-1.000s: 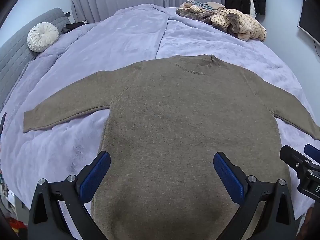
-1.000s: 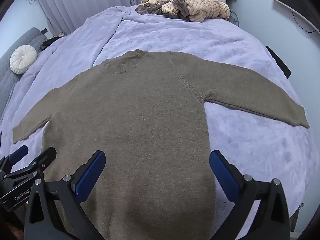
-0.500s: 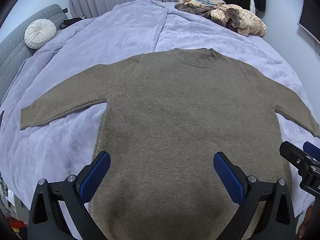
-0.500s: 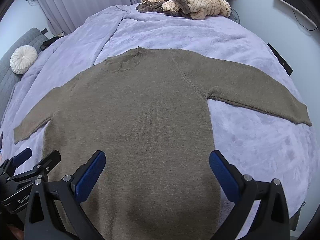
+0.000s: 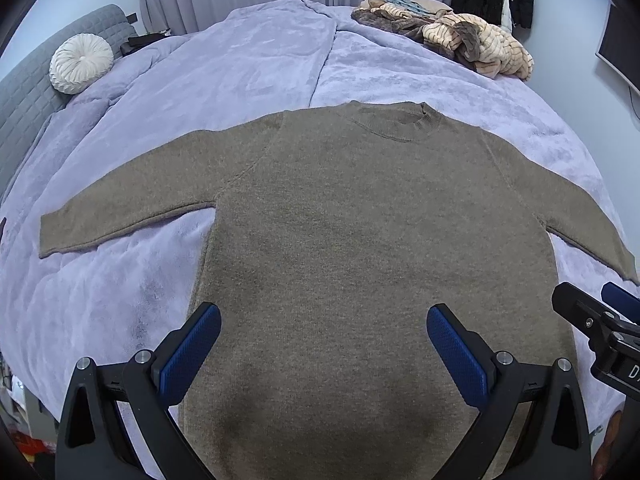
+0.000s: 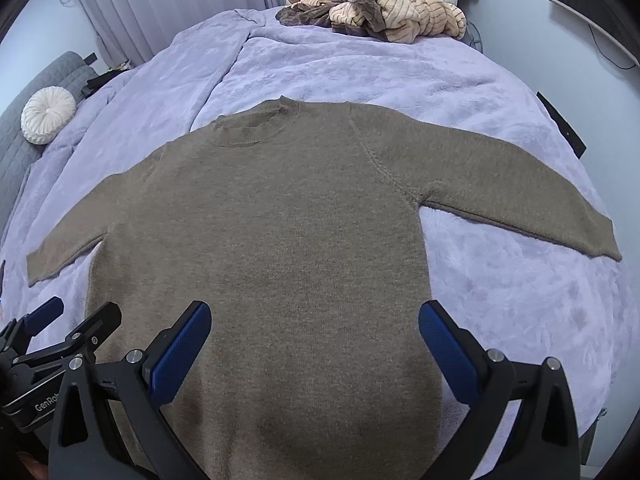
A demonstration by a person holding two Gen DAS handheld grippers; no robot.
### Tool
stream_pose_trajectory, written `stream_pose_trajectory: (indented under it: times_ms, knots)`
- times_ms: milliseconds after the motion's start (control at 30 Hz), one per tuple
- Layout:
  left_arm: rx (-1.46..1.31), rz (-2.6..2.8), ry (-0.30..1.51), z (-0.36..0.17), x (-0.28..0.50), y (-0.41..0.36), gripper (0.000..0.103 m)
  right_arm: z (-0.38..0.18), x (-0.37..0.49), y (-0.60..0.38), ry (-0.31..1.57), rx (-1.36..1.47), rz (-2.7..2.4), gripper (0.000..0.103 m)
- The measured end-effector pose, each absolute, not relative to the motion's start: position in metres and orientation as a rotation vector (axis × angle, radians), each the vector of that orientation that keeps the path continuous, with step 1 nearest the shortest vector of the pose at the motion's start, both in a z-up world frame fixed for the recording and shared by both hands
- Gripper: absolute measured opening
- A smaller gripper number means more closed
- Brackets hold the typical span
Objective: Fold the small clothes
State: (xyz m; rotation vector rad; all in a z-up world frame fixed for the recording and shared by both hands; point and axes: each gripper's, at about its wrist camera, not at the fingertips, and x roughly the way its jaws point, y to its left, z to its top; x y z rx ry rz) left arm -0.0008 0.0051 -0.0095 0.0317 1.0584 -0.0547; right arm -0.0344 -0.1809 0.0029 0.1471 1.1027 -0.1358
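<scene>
Both views sit slightly farther back than earlier; sweater (image 5: 368, 248) lies flat, sleeves out, on the bed (image 5: 240, 64). Left hand-held gripper (image 5: 324, 330) and right hand-held gripper (image 6: 315, 328) hover spread, empty; no fold made yet.

Soft even light, faint shadows, sharp centre; fisheye bends edges, corners possibly vignetted.

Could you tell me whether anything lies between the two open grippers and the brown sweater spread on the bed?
Nothing visible does. The left gripper and right gripper hang open over the sweater, which lies flat and uncovered; the pile of clothes sits far back.
</scene>
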Motion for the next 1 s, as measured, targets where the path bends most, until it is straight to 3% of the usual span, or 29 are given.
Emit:
stream_pose_trajectory:
  times_ms: [1000]
  knots:
    - [0.003, -0.041, 1.076, -0.0133, 0.0064, 0.0147, 0.103, 0.0011, -0.0276, -0.1776, 1.126, 0.135, -0.147, 0.103]
